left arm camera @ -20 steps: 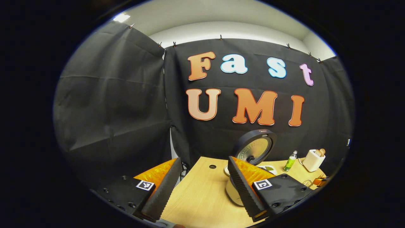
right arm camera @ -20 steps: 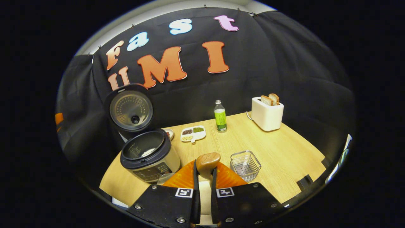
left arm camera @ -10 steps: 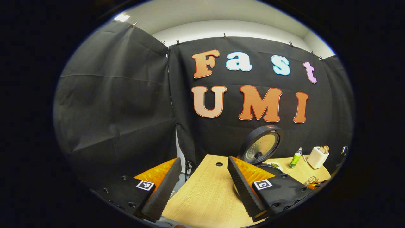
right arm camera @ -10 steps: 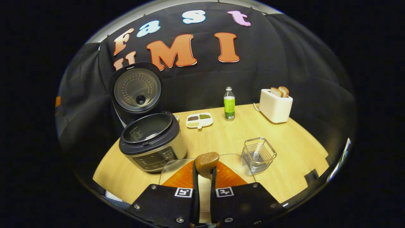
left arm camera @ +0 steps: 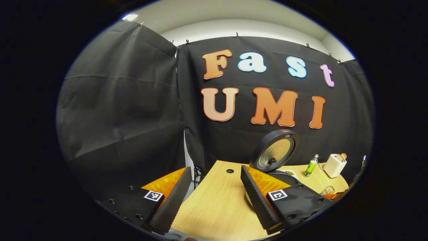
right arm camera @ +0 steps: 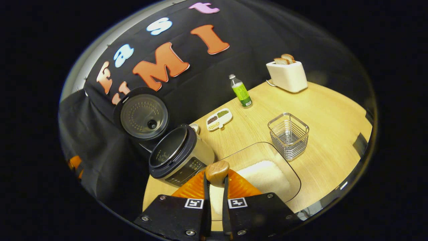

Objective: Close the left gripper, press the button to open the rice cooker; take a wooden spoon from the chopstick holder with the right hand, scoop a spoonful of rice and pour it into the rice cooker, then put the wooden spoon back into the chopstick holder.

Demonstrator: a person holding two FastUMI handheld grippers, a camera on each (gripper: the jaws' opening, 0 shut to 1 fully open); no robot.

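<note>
Both fingers of your right tongs [right arm camera: 214, 187] clamp the wooden spoon [right arm camera: 217, 171] above the glass dish of rice [right arm camera: 264, 177]. At ten o'clock, the rice cooker [right arm camera: 179, 157] stands open on the worktop [right arm camera: 327, 110]. Your left tongs [left arm camera: 214, 194] gape wide, holding nothing.

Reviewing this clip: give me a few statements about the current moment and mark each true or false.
1. The rice cooker lid stands open. True.
2. The right gripper is shut on the wooden spoon. True.
3. The wire chopstick holder holds a spoon. False: it shows nothing inside.
4. The left gripper is shut. False: its fingers stand apart.
5. The toaster has bread in it. True.
</note>
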